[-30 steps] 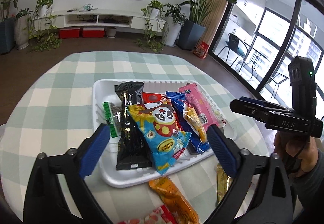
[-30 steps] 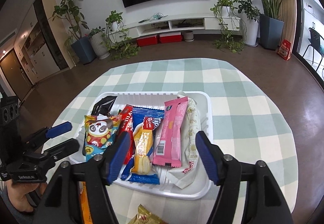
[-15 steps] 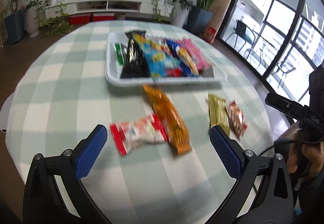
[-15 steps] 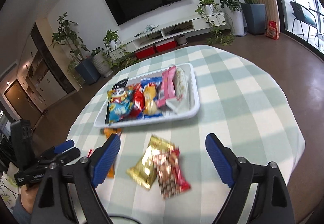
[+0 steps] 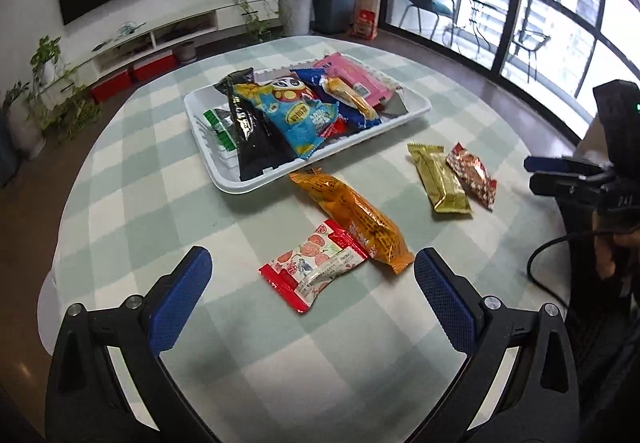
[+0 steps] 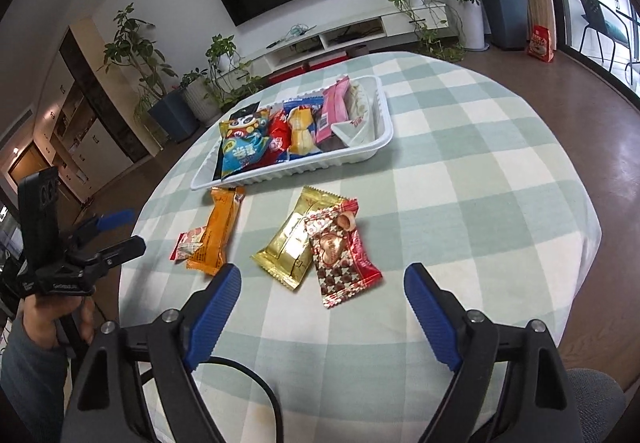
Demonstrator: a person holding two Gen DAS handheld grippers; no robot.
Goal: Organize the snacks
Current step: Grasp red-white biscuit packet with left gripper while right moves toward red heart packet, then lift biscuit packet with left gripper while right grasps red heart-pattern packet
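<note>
Four foil snack packets lie loose on the check-clothed desk [image 6: 460,171] between its near edge and the white plastic tray [image 6: 382,105] of packets: red-white [image 5: 316,270] overlapped by orange [image 5: 354,215], gold [image 6: 298,239] touching red chocolate [image 6: 340,257]. Left gripper [image 5: 312,303] and right gripper [image 6: 322,307] hover spread, holding nothing. Risk: pinching one overlapping packet may drag its neighbour; slick foil may slip.

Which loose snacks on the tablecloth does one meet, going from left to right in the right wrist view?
Red and white packet → orange packet → gold packet → red packet with hearts.
</note>
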